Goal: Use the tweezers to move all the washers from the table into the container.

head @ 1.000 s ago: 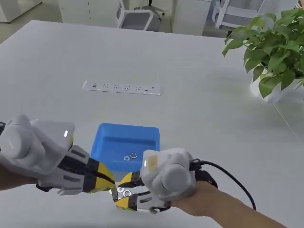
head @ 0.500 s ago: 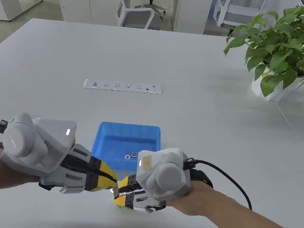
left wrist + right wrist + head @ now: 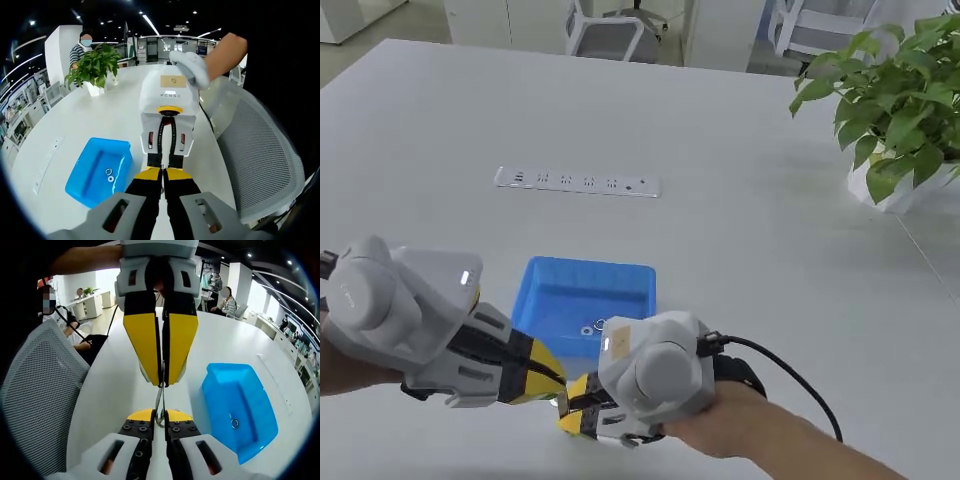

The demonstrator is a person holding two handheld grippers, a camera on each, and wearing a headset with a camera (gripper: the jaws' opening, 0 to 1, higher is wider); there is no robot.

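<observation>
Head view looks down; gripper views seemingly face each other closely, sharing the container [image 3: 582, 292].

White-bodied, yellow-black left claw [image 3: 162, 173], right claw [image 3: 159, 416] — black cable [image 3: 790, 366].

On the table [image 3: 740, 230] I see the container [image 3: 580, 290] near me, with two washers [image 3: 594, 327] in it close to its 6 o'clock wall. The power strip [image 3: 578, 183] lies behind it at 12 o'clock, and the plant [image 3: 885, 95] stands far off at 2 o'clock. At the container's 6 o'clock the left gripper [image 3: 556, 382] and the right gripper [image 3: 572, 408] meet tip to tip, with the tweezers [image 3: 160, 405] between them.
</observation>
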